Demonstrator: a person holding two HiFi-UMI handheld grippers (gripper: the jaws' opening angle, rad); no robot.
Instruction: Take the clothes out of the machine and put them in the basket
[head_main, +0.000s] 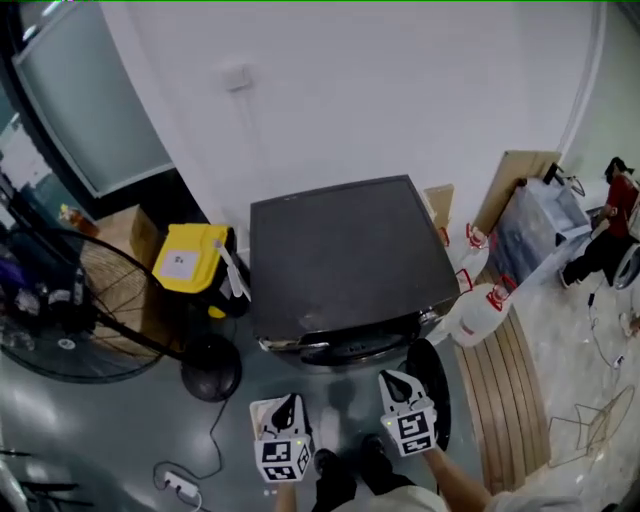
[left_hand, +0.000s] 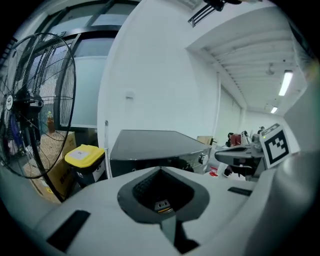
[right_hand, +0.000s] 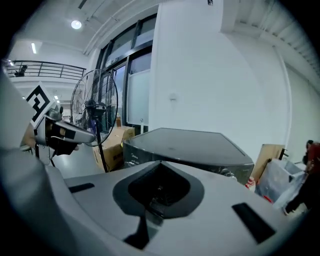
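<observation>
Left tool (head_main: 287, 408) and right tool (head_main: 400, 384) — both pinched shut, empty — hover before the dark grey boxy washing machine (head_main: 345, 260); clothes aren't visible, so best spread one tool wide before reaching low inside.

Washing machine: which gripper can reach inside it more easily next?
Probably right. The right gripper is nearer the washing machine, beside what looks like its open door; the left gripper hangs further back. Both are shut and empty.

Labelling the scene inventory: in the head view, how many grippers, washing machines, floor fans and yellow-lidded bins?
Grippers: 2 (left gripper, right gripper)
Washing machine: 1
Floor fan: 1
Yellow-lidded bin: 1
Total: 5
</observation>
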